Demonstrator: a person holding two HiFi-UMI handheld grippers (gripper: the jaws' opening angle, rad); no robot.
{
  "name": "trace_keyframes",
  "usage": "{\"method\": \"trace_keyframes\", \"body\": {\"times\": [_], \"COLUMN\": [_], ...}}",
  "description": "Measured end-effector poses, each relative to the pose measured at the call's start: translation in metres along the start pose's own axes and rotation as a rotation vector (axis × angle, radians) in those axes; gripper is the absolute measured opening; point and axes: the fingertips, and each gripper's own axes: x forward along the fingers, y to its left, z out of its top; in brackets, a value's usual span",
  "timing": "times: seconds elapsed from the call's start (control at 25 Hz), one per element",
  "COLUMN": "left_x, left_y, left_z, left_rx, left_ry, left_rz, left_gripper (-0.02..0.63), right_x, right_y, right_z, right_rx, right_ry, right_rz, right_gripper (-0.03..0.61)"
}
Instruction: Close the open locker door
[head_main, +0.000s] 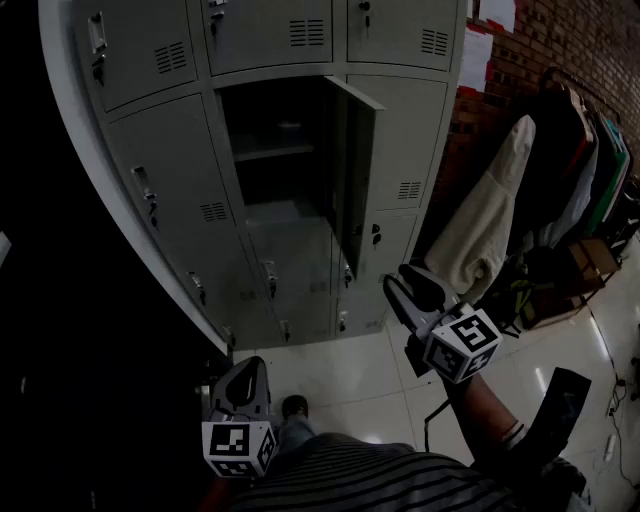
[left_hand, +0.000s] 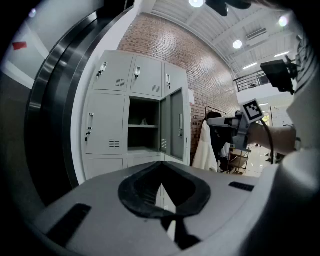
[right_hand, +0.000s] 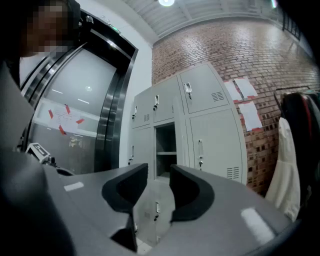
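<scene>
The grey locker bank (head_main: 170, 150) has one open compartment (head_main: 280, 160) in its middle column. Its door (head_main: 357, 180) stands swung out to the right. My right gripper (head_main: 405, 277) hangs in front of the lower lockers, below and right of that door, apart from it. Its jaws stand apart with nothing between them (right_hand: 159, 167), and the open compartment (right_hand: 165, 147) shows beyond. My left gripper (head_main: 245, 366) is held low over the floor, shut and holding nothing (left_hand: 162, 162). The open door (left_hand: 173, 127) shows ahead of it.
A clothes rack with a white coat (head_main: 490, 230) and dark garments stands right of the lockers against a brick wall (head_main: 570, 40). A dark metal door frame (left_hand: 55, 115) runs along the left. The person's shoe (head_main: 293, 405) rests on the tiled floor (head_main: 350, 370).
</scene>
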Motion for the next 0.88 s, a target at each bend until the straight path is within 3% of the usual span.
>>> {"method": "trace_keyframes", "body": {"times": [0.44,0.72,0.88], "left_x": [0.085,0.142,0.156], "left_y": [0.046,0.059,0.073], "left_z": [0.023,0.046,0.050], "left_rx": [0.001,0.030,0.034], "left_ry": [-0.062,-0.060,-0.032], "left_rz": [-0.106,-0.195,-0.193], "left_gripper": [0.005,0.005,0.005], "right_x": [0.103,0.137,0.148], "right_y": [-0.065,-0.060,-0.033], "right_z": [0.012,0.007,0.005], "right_rx": [-0.090,-0.075,-0.094], "right_ry": [0.010,0.034,0.033], "right_rz": [0.048,0.152,0.180], "right_gripper": [0.239,0.234,0.205]}}
